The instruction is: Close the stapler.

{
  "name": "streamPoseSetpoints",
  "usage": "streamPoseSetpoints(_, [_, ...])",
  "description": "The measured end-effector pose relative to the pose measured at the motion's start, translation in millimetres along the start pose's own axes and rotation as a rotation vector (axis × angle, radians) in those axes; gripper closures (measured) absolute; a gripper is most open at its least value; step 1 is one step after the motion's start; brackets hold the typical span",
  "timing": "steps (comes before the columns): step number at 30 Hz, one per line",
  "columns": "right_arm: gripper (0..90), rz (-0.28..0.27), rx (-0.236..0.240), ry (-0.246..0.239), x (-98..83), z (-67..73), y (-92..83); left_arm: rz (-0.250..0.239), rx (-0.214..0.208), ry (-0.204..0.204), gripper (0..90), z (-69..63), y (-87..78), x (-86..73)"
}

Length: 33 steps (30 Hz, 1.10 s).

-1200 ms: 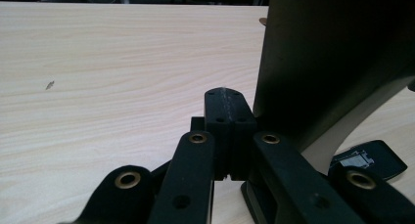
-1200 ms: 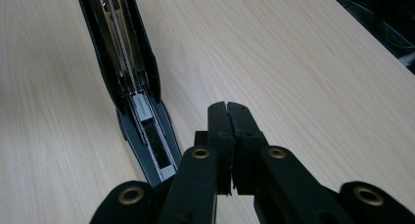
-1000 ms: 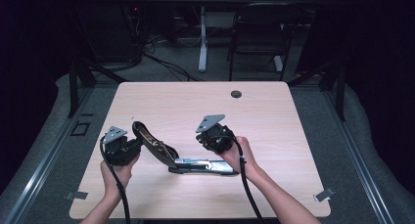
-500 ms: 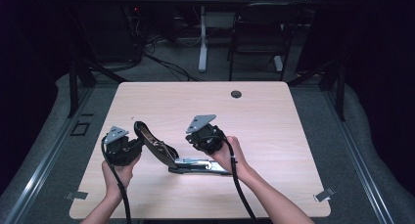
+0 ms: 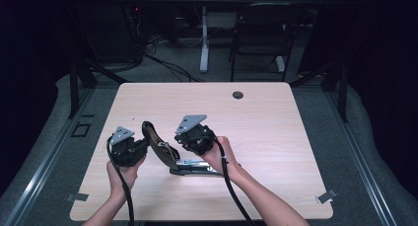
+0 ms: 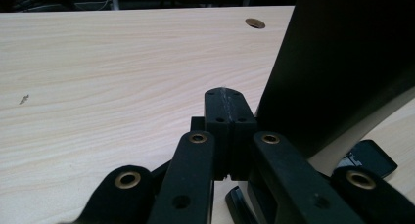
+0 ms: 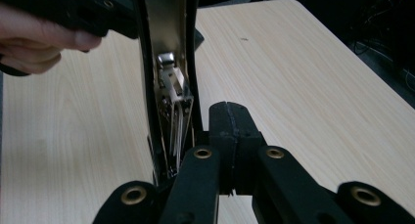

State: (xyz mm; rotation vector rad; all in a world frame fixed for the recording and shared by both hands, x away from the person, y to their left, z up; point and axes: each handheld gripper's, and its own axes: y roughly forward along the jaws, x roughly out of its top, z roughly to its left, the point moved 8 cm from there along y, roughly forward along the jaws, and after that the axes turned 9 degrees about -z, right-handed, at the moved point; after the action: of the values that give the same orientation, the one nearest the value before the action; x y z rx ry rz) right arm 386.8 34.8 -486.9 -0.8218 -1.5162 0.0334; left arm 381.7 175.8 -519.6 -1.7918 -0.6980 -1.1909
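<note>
From up top, the stapler (image 5: 173, 157) is sitting near the front-middle of the table (image 5: 276, 117), swung wide open. Its metal base is lying flat, long axis running left-right, hinge end under the person's right hand (image 5: 219, 157). The black top arm is rising from there, tilting up and toward the left, with its tip right by the left gripper (image 5: 129, 148). The right gripper (image 5: 194, 137) is hanging just above the hinge area. Both sets of fingers are looking closed from here, with nothing between them.

Looking along the left gripper (image 6: 230, 119), its fingers (image 6: 218, 116) are pressed together, empty. The stapler's black arm (image 6: 342, 67) is looming just to the right as a big dark slab, leaning over. I can't tell if it's touching the gripper body or just sitting beside it.

Looking along the right gripper (image 7: 230, 131), its fingers (image 7: 240, 126) are shut too, holding nothing. The arm's underside (image 7: 169, 62) is standing nearly upright just left of them, with the shiny spring and pusher bits showing, and a hand (image 7: 34, 38) is at its top.

My worry: nothing is actually being gripped, so that raised arm is only being propped. If either gripper is nudging it sideways, it could be snapping shut on the base or skidding the whole stapler across the table. The closed fingers could also be snagging that spring and popping it loose.
</note>
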Motion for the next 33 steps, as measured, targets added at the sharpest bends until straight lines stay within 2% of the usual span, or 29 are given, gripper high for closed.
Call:
streamPoseSetpoints(9, [90.0,-0.011,0.015,-0.019,9.6,8.2,4.0,0.001,-0.015,0.011,90.0,-3.6,2.8,-1.0])
streamPoseSetpoints(15, [90.0,-0.026,0.016,-0.021,12.6,10.7,4.6,0.018,-0.04,0.03,90.0,-11.8,8.8,-2.1])
streamPoseSetpoints(21, [90.0,-0.07,0.018,-0.006,16.8,10.5,-3.8,0.038,-0.063,0.046,90.0,-19.9,14.9,-5.3])
streamPoseSetpoints(33, [90.0,-0.084,0.008,0.018,5.7,6.7,-20.0,0.075,-0.118,0.067,88.7,-29.7,20.7,-11.9])
